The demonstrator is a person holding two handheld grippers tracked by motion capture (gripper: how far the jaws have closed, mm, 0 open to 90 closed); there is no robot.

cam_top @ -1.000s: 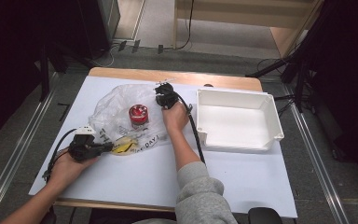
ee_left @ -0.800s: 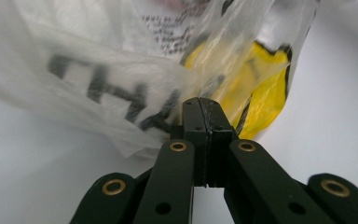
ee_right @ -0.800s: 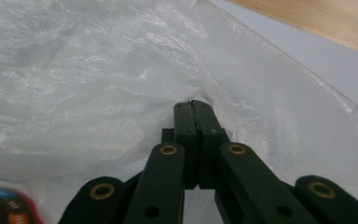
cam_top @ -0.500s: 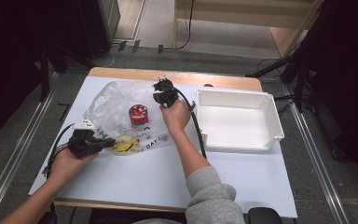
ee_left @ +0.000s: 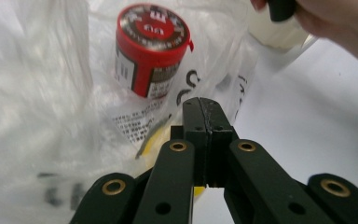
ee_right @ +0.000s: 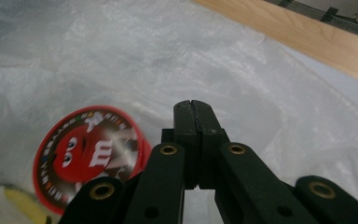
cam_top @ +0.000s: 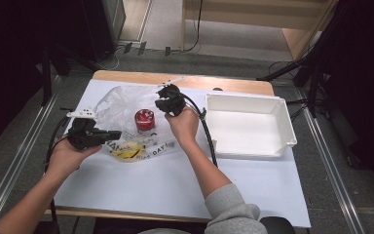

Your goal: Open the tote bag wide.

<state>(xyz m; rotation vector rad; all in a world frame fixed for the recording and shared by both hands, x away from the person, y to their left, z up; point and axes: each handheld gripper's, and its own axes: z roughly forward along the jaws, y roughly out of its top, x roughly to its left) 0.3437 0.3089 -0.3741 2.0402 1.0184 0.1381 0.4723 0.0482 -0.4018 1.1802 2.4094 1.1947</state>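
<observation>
White table point(cam_top: 175, 185): both hand-held grippers point(ee_left: 204, 106) point(ee_right: 192, 108) closed, empty; red tub point(cam_top: 144, 120) half-veiled by plastic bag point(cam_top: 121, 100).

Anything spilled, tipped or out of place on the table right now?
Nothing stands out. The red tub stands upright inside the crumpled plastic bag, lid on; the white bin sits square and empty.

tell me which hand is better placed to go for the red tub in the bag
Right, probably. The right gripper hangs just above and beside the red tub; the left gripper sits lower left of it, fingers shut.
</observation>
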